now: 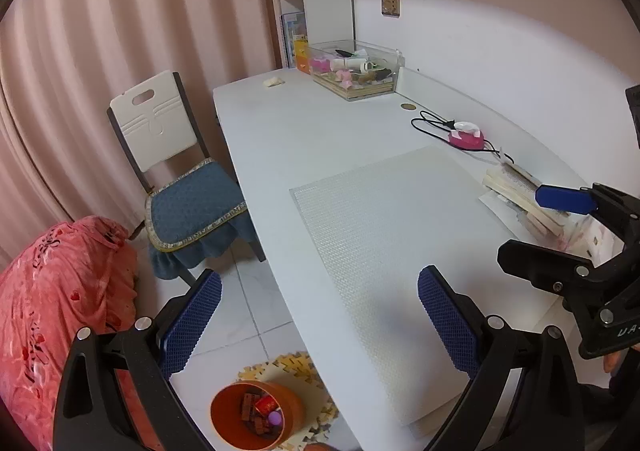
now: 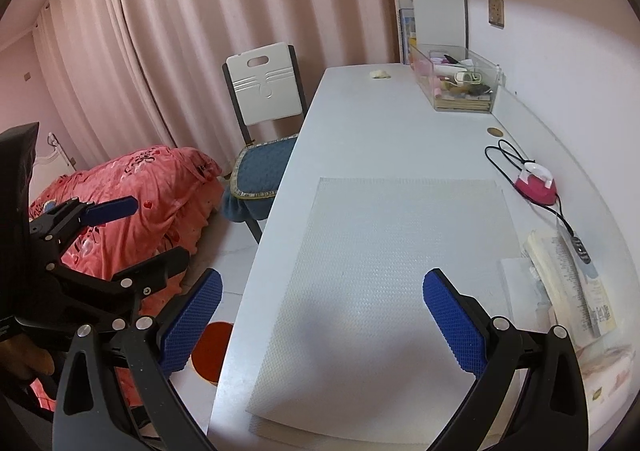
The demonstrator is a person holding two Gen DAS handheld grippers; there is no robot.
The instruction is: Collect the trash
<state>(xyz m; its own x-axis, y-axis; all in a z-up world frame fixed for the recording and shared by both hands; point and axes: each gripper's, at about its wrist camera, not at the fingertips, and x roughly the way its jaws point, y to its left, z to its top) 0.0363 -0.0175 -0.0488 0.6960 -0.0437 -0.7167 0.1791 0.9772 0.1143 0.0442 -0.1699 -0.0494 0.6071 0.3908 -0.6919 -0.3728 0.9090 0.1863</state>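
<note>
A small crumpled scrap of paper (image 1: pixel 273 82) lies at the far end of the white desk (image 1: pixel 304 139); it also shows in the right wrist view (image 2: pixel 380 74). An orange bin (image 1: pixel 256 415) with trash inside stands on the floor by the desk's near edge; only its rim (image 2: pixel 212 347) shows in the right wrist view. My left gripper (image 1: pixel 320 327) is open and empty above the desk edge. My right gripper (image 2: pixel 324 327) is open and empty over the textured mat (image 2: pixel 384 271). Each gripper also shows in the other's view: right (image 1: pixel 536 219), left (image 2: pixel 156 235).
A clear box (image 1: pixel 356 69) of odds and ends stands at the far wall. A pink device (image 1: pixel 466 137) with a black cable and open books (image 1: pixel 528 195) lie on the right. A chair (image 1: pixel 180 179) with a blue cushion and a red blanket (image 1: pixel 60 311) are left of the desk.
</note>
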